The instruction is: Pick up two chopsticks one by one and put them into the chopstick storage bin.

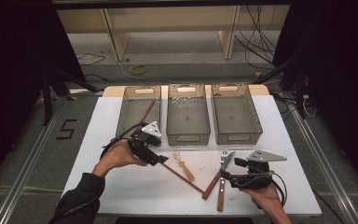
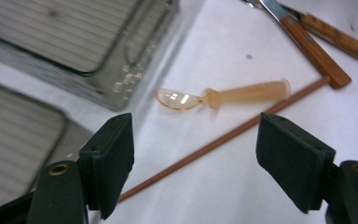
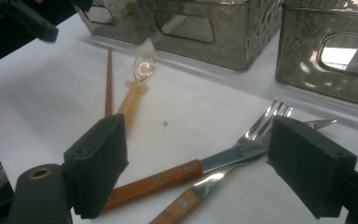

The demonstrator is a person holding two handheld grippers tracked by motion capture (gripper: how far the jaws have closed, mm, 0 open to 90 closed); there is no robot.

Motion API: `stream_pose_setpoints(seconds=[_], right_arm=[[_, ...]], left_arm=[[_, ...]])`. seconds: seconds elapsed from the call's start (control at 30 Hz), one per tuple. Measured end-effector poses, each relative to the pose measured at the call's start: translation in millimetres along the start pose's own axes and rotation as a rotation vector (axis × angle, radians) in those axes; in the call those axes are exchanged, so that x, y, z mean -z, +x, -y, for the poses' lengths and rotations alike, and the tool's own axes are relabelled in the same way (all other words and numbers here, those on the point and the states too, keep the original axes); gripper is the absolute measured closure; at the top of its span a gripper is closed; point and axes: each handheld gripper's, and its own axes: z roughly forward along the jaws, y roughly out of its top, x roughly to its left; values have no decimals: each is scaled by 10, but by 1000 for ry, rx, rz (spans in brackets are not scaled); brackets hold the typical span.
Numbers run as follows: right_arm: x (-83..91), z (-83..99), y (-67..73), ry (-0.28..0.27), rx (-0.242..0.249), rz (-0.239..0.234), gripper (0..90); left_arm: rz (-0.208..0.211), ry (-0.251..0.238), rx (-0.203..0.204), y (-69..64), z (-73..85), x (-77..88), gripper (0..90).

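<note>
My left gripper point(image 1: 157, 158) hovers over the left half of the white table, jaws open and empty. Between them, in the left gripper view point(image 2: 196, 135), a brown chopstick point(image 2: 214, 142) lies on the table and a translucent amber spoon point(image 2: 223, 95) lies just beyond it. My right gripper point(image 1: 230, 170) rests at the front right, open point(image 3: 196, 140), with nothing in it. Its jaws frame a wooden-handled knife point(image 3: 154, 182) and fork point(image 3: 177, 207) that lie crossed on the table. A second chopstick point(image 1: 148, 112) leans in the left bin point(image 1: 126, 112).
Three clear plastic bins stand in a row at the back: left, middle point(image 1: 188, 137) and right point(image 1: 256, 116). The spoon point(image 1: 184, 165), chopstick point(image 1: 184, 178), knife point(image 1: 212, 185) and fork point(image 1: 221, 193) lie between the two grippers. The table's front edge is close below the hands.
</note>
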Motion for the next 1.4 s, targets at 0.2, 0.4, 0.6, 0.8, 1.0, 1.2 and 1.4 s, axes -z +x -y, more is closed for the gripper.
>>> stream_pose_setpoints(seconds=[0.2, 0.4, 0.6, 0.8, 1.0, 1.2, 1.4], right_arm=[[-2, 0, -1, 1, 3, -1, 210], [4, -3, -5, 0, -1, 3, 210], [4, -4, -5, -2, 2, 2, 210], [6, -3, -5, -3, 3, 1, 209], [4, -3, -2, -2, 2, 0, 210], [9, -4, -7, -2, 3, -1, 210], [4, -3, -5, 1, 0, 0, 211]], left_arm=[[47, 43, -52, -67, -12, -180, 277], [63, 83, -83, -93, 12, -319, 280], [73, 109, -99, -120, 31, -438, 271], [71, 132, -118, -144, 32, -521, 243], [73, 152, -139, -137, 20, -559, 255], [80, 166, -156, -133, 33, -625, 280], [78, 191, -180, -138, 40, -678, 308]])
